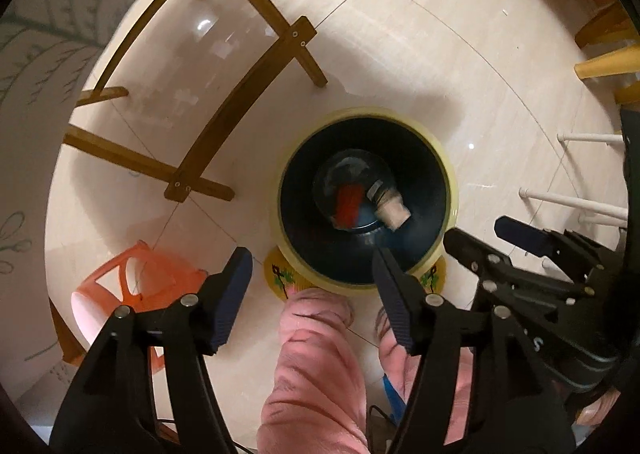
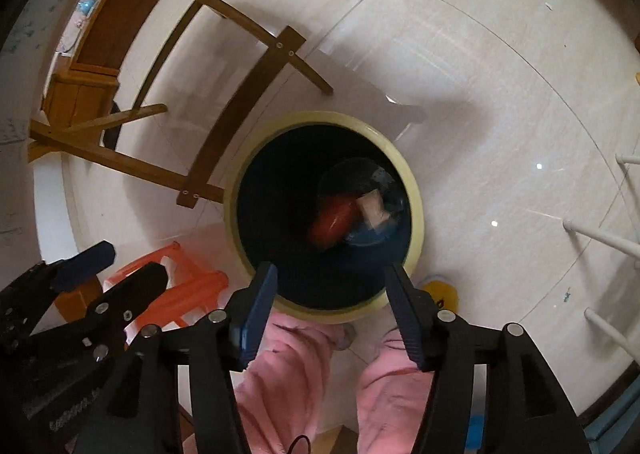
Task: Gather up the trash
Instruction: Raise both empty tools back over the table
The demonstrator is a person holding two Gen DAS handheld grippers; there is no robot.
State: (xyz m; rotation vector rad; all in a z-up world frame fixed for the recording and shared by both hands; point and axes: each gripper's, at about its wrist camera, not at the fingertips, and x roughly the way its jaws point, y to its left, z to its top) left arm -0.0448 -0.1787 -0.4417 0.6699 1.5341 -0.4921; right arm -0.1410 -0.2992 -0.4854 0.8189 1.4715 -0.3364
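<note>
A round bin with a pale yellow rim [image 1: 368, 113] [image 2: 320, 119] and a dark inside stands on the tiled floor right below both grippers. At its bottom lie a red piece of trash [image 1: 348, 206] [image 2: 334, 220], a small beige piece [image 1: 394, 210] [image 2: 374, 208] and something clear and blurred. My left gripper [image 1: 312, 272] hangs open over the bin's near edge with nothing between its fingers. My right gripper [image 2: 332, 274] is open and empty too, above the bin's near rim. Each shows in the other's view: the right gripper [image 1: 476, 228], the left gripper [image 2: 128, 262].
A person's pink trouser legs [image 1: 316, 366] and yellow slippers [image 1: 280, 278] stand just behind the bin. An orange plastic stool [image 1: 140, 282] sits to the left. A wooden chair frame [image 1: 240, 94] stands beyond the bin, and white rack legs [image 1: 576, 202] are at the right.
</note>
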